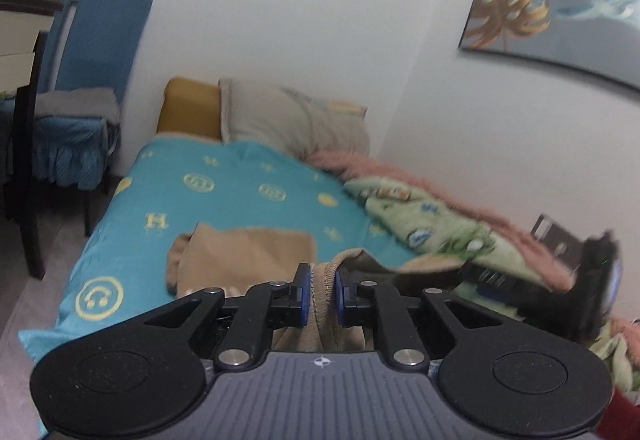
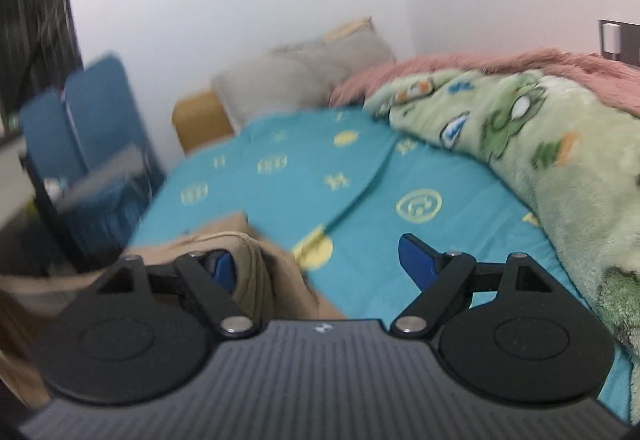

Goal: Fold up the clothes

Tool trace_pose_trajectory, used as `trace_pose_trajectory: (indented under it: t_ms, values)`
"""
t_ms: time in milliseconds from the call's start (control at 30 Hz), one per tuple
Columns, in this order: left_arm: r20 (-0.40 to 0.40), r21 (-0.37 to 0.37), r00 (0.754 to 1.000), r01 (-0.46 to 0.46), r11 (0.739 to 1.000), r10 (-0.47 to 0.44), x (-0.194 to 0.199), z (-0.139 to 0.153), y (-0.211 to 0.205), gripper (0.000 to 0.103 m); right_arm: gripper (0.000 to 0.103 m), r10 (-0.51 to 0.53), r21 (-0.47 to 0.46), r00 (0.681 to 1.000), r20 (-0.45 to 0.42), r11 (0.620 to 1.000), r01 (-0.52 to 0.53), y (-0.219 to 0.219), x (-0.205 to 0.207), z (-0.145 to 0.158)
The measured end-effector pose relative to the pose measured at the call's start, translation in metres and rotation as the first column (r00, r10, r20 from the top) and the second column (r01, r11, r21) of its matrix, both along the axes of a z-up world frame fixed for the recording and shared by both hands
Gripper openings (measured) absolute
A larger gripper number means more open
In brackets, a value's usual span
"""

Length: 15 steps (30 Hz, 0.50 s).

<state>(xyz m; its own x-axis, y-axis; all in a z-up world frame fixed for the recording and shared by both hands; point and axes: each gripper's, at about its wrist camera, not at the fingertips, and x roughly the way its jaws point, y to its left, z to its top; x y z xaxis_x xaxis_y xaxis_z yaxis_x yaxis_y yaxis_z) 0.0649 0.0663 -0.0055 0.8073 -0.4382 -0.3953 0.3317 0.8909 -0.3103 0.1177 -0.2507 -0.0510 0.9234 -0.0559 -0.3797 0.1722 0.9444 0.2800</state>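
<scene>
The left tool (image 1: 319, 294) is pinching the stitched hem of a tan garment (image 1: 244, 256). The garment is lying on the teal bed sheet (image 1: 240, 192), stretching away toward the pillow (image 1: 292, 120). The right tool (image 2: 320, 268) is spread wide, with a cloth fold beside its left finger.

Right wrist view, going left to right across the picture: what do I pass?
Blue chairs → tan garment, lying against the right gripper's near-left finger → teal sheet → green blanket.
</scene>
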Motion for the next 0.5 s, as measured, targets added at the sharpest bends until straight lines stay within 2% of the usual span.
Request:
trace_pose_trajectory:
  t_ms: [133, 233, 300, 367, 500]
  values:
    - [-0.094, 0.078, 0.996, -0.002, 0.997, 0.009, 0.009, -0.017, -0.006, 0.015, 0.083, 0.003, 0.032, 1.000, 0.006, 0.999, -0.004, -0.004, 0.002, -0.003]
    - [-0.130, 0.132, 0.991, 0.005, 0.991, 0.013, 0.014, -0.027, -0.011, 0.018, 0.083, 0.024, 0.043, 1.000, -0.002, 0.999, -0.024, 0.000, 0.005, -0.007]
    - [-0.146, 0.161, 0.989, 0.021, 0.987, 0.003, 0.015, -0.032, -0.016, 0.026, 0.083, 0.038, 0.045, 0.999, -0.004, 0.998, -0.037, 0.004, 0.005, -0.008]
    - [-0.159, 0.195, 0.987, 0.040, 0.980, -0.009, 0.014, -0.037, -0.026, 0.049, 0.083, 0.042, 0.041, 0.999, -0.006, 0.998, -0.042, 0.006, 0.004, -0.008]
    - [-0.185, 0.281, 0.982, 0.096, 0.955, -0.044, 0.015, -0.053, -0.050, 0.057, 0.083, 0.048, 0.047, 0.999, -0.004, 0.998, -0.048, 0.009, 0.002, -0.008]
